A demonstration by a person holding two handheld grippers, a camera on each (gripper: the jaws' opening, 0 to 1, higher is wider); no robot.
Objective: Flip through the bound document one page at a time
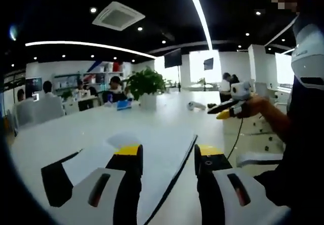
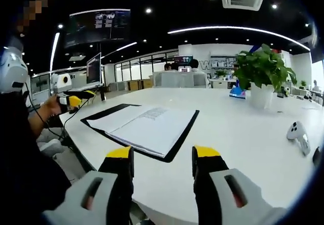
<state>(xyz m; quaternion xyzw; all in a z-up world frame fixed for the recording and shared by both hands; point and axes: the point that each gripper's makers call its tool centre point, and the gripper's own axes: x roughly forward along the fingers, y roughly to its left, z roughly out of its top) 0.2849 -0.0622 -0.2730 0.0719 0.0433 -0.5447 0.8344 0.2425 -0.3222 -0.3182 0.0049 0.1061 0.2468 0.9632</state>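
Left tool: jaws spread with a clear gap, pinching nothing; it sits low over the worktop, right above the bound document.
Right tool: jaws spread, nothing between them; the tips hang at the near edge of the worktop, the document lying just ahead and slightly to the left.
Bound document: one, lying open and flat on the worktop, white pages on a black cover whose border shows all round in the right gripper view.
Hidden or cut off: in the left gripper view the tool covers most of the document; a black spine line runs up between the jaws and a black corner pokes out on the left. The print on the pages is too small to read.
Other tool seen: in each view the opposite tool shows off to the side, held in a hand; whether its jaws are apart cannot be told there.
Edges and room: the near worktop edge curves just beneath the right tool; beyond the document the white surface lies wide and bare.
Count: one potted plant far ahead to the right, one small white device well to the right.
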